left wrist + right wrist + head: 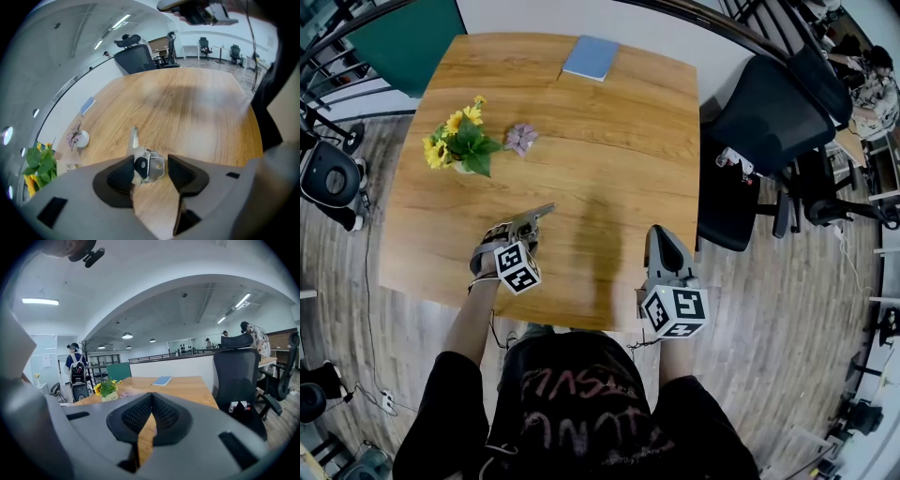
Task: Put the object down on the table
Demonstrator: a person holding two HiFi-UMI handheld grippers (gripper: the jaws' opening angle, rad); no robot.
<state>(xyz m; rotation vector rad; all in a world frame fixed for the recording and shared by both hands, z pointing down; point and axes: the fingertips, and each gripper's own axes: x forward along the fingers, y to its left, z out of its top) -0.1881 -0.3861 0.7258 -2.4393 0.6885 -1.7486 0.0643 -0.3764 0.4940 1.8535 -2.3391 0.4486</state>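
metal tool (157,165): lower end hidden behind one pad of the left gripper (151,176); kind unclear
sunflowers (36,164): blurred; cut off by the left gripper view's dark rim
purple flower (73,137): blurred; petals indistinct
table (185,386): near part hidden behind the right gripper (151,399)
distant people (253,336): too small to make out

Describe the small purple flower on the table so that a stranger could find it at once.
Find the wooden table and look at its far left part, where a bunch of yellow sunflowers stands. The small purple flower stands just to the right of that bunch. It is pale purple, far smaller, and has no big green leaves.
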